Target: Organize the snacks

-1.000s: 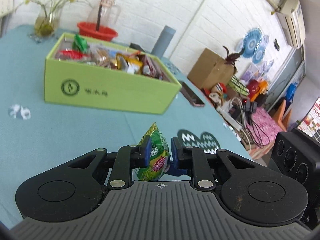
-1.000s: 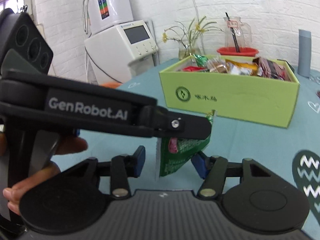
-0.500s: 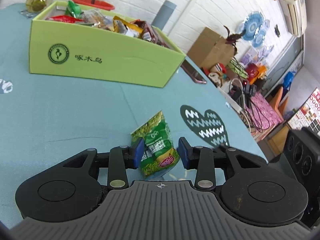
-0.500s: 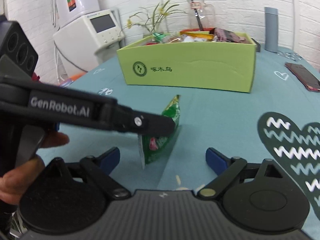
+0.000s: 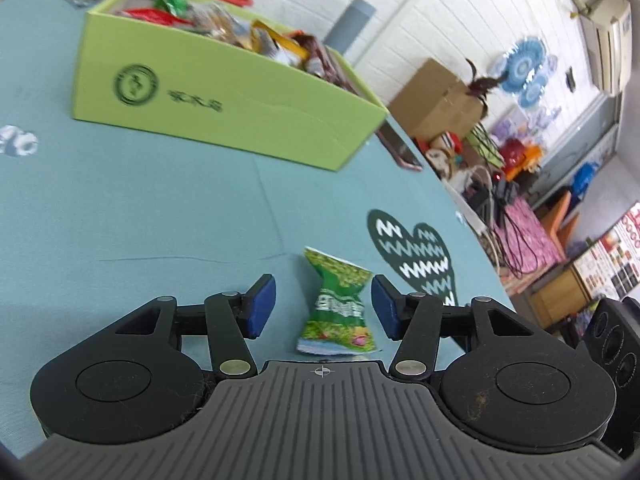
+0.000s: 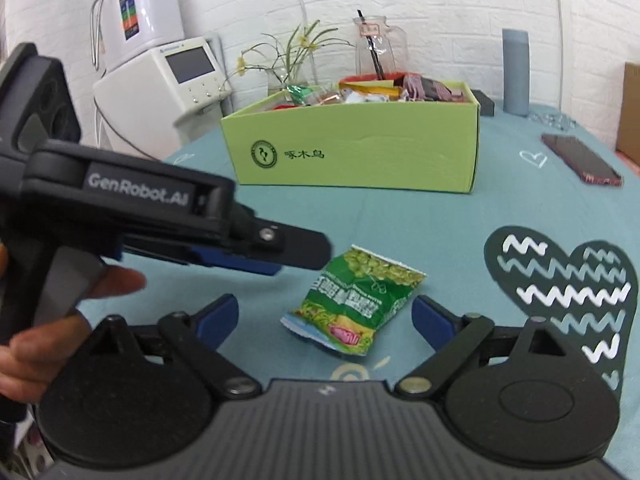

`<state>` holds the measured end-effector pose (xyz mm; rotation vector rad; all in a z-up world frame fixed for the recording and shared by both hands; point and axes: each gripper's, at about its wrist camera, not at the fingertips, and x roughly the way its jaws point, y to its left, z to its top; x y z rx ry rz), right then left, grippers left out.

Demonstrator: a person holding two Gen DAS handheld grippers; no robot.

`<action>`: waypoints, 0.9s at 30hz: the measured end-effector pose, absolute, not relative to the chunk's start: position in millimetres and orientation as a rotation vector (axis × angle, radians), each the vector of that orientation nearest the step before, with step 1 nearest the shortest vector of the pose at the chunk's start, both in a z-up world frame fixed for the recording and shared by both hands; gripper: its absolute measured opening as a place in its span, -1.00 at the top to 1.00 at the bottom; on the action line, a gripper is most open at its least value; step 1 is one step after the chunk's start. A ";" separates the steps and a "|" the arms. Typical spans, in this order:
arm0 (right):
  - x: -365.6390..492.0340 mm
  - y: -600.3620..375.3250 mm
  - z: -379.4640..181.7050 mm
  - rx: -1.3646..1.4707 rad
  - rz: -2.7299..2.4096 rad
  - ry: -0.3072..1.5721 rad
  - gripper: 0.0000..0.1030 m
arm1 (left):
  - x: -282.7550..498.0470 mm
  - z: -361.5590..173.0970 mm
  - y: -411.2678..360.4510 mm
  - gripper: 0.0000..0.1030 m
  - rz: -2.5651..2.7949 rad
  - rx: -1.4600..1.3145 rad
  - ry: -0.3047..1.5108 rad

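Note:
A small green snack packet (image 5: 340, 304) (image 6: 354, 300) lies flat on the teal tablecloth. My left gripper (image 5: 323, 308) has its jaws opening, and the blue pads stand clear on either side of the packet. My right gripper (image 6: 325, 318) is open wide, the packet between its fingers untouched. In the right wrist view the left gripper's black body (image 6: 160, 216) reaches in from the left, held by a hand (image 6: 24, 344). Behind stands a lime-green box (image 5: 216, 108) (image 6: 360, 148) filled with several snack packets.
A phone (image 6: 582, 158) lies at the right of the table, near a dark heart print (image 6: 568, 288) on the cloth. Behind the box are a grey cylinder (image 6: 516, 72), a glass jug (image 6: 376, 52), a flower vase (image 6: 288, 76). The table edge falls away at right in the left wrist view.
The packet was held upright by my left gripper; both grippers have let go and it now lies flat on the cloth. Both hands came lower.

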<state>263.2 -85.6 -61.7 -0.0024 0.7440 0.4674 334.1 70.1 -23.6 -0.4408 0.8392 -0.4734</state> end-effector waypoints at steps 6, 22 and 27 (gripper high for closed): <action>277.7 -76.7 -77.1 -0.048 0.495 0.746 -0.53 | 356.1 -37.6 51.0 0.52 -0.544 -0.387 0.914; 358.6 -22.8 17.3 -0.156 0.638 0.502 -0.20 | 386.8 78.6 102.8 1.00 -0.441 -0.383 0.630; 437.4 -8.8 32.1 -0.214 0.634 0.496 -0.20 | 463.6 96.8 111.2 1.00 -0.383 -0.367 0.599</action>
